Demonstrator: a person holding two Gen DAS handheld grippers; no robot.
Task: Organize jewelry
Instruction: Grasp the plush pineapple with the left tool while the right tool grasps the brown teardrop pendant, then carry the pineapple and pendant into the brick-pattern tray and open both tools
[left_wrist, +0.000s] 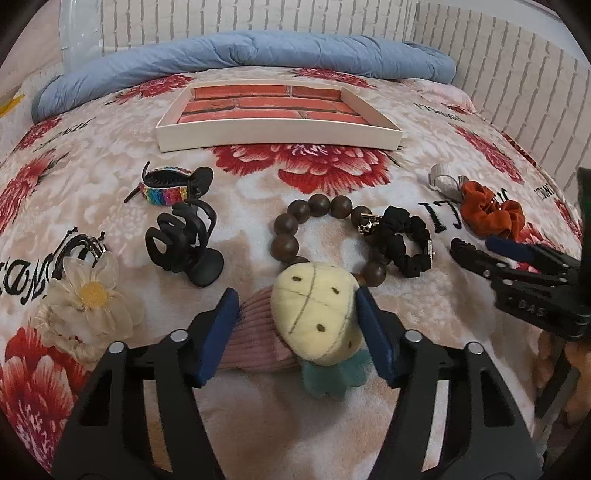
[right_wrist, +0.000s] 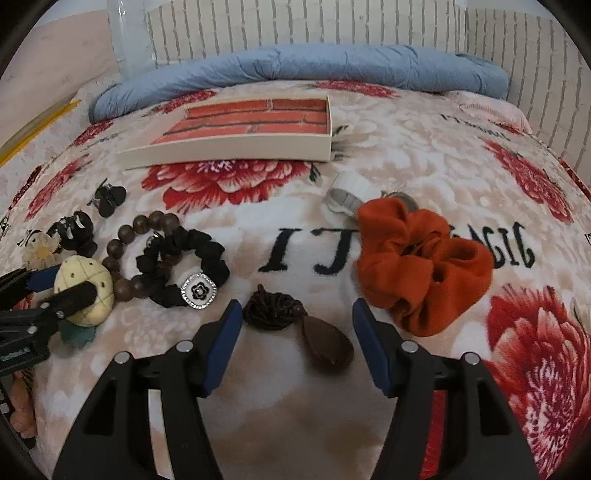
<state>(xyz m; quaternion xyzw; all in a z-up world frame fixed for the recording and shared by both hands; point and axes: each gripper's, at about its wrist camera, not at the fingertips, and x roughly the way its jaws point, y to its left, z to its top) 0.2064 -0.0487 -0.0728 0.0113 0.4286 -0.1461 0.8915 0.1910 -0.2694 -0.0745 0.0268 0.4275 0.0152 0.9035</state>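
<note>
The left gripper, half open around the plush pineapple scrunchie, and the right gripper, half open over the brown pendant, risk snagging the blanket.

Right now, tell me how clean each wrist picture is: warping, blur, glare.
Left wrist: strong fisheye bowing, the white tray rim curves, corners vignetted black; the right tongs at the edge look soft. Right wrist: same bowing and dark corners; the orange scrunchie is sharp. Lighting is flat and warm, no glare.

Floral blanket on bed; rolled blue quilt; white brick wall.
</note>
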